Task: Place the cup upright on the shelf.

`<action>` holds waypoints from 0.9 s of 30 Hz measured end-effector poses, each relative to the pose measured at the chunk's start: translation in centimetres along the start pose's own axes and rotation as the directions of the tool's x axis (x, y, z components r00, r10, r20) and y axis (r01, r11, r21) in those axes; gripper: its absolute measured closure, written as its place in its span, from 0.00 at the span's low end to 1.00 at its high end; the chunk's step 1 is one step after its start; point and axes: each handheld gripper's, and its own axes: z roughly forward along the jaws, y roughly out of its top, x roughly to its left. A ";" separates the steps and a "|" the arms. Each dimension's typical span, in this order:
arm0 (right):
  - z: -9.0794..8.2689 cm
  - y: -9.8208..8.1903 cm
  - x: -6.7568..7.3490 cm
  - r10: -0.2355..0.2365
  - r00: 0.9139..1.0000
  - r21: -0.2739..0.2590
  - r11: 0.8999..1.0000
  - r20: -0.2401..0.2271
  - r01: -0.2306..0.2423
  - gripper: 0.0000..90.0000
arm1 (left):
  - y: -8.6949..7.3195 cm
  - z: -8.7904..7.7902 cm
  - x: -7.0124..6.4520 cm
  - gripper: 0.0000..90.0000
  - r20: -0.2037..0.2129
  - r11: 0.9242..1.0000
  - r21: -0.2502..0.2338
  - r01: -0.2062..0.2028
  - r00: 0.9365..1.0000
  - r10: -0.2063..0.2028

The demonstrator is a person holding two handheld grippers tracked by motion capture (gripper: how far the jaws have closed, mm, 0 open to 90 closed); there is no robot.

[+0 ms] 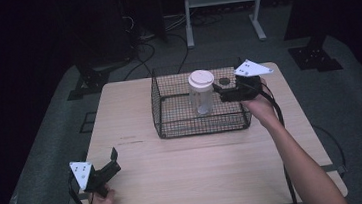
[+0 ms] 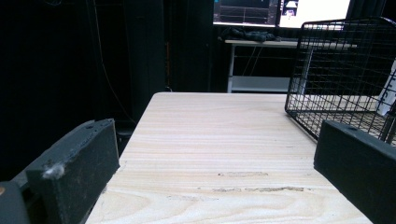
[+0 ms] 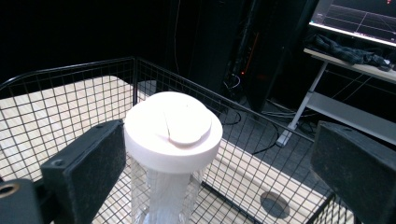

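Right gripper (image 1: 224, 94) beside an upright clear bottle (image 1: 202, 93) in a wire basket (image 1: 171, 129).
Bottle stands just left of its parted fingers (image 3: 84, 172); left gripper (image 1: 112, 159), fingers also apart, rests lower left on the counter (image 1: 200, 170).

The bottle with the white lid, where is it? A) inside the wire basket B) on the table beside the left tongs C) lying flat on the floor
A: the bottle stands upright inside the wire basket, with the open right tongs next to it.
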 end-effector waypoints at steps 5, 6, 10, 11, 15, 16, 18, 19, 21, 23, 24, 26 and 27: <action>-0.8 -0.6 -0.2 0.007 1.000 -0.004 1.000 -0.004 -0.007 0.03 | 0.0 0.0 0.0 0.00 -0.001 1.000 0.000 -0.002 1.000 0.002; -1.0 -0.7 -0.2 0.010 1.000 -0.002 1.000 -0.003 -0.010 0.03 | 0.0 0.0 0.0 0.00 -0.001 1.000 0.000 -0.002 1.000 0.002; -1.5 -1.2 -0.2 0.008 1.000 0.003 1.000 -0.006 -0.008 0.03 | 0.0 0.0 0.0 0.00 -0.001 1.000 0.001 -0.003 1.000 0.003; -1.6 -1.4 -0.2 0.012 1.000 0.003 1.000 -0.008 -0.012 0.03 | 0.0 0.0 0.0 0.00 -0.001 1.000 -0.001 -0.001 1.000 0.001; -2.3 -1.8 0.0 0.008 1.000 0.009 1.000 -0.014 -0.007 0.04 | 0.0 0.0 -0.1 0.00 -0.001 1.000 -0.002 -0.001 1.000 0.001; -2.4 -1.9 0.1 0.005 1.000 0.011 1.000 -0.017 -0.005 0.04 | 0.0 0.0 -0.1 0.00 -0.002 1.000 -0.002 -0.001 1.000 0.001; -2.7 -2.1 0.2 0.004 1.000 0.010 1.000 -0.020 -0.004 0.04 | 0.0 0.0 -0.1 0.00 -0.001 1.000 -0.002 -0.002 1.000 0.002; -2.8 -2.1 0.3 0.003 1.000 0.008 1.000 -0.021 -0.003 0.04 | 0.0 0.0 -0.1 0.00 -0.002 1.000 -0.001 -0.003 1.000 0.003; -3.0 -2.3 0.3 0.001 1.000 0.015 1.000 -0.023 -0.001 0.04 | 0.0 0.0 -0.1 0.00 -0.003 1.000 -0.001 -0.003 1.000 0.003; -3.2 -2.4 0.3 -0.001 1.000 0.014 1.000 -0.023 0.001 0.04 | 0.0 0.0 0.0 0.00 -0.004 1.000 -0.001 -0.001 1.000 0.001; -3.3 -2.5 0.3 -0.001 1.000 0.016 1.000 -0.024 0.001 0.04 | 0.0 0.0 0.0 0.00 -0.003 1.000 -0.002 0.001 1.000 -0.001; -3.6 -2.7 0.4 -0.001 1.000 0.015 1.000 -0.026 0.002 0.04 | 0.0 0.0 0.0 0.00 -0.004 1.000 -0.001 0.001 1.000 -0.001; -3.7 -2.7 0.4 0.000 1.000 0.015 1.000 -0.027 0.001 0.04 | 0.0 0.1 0.0 0.00 -0.004 1.000 -0.001 0.001 1.000 -0.001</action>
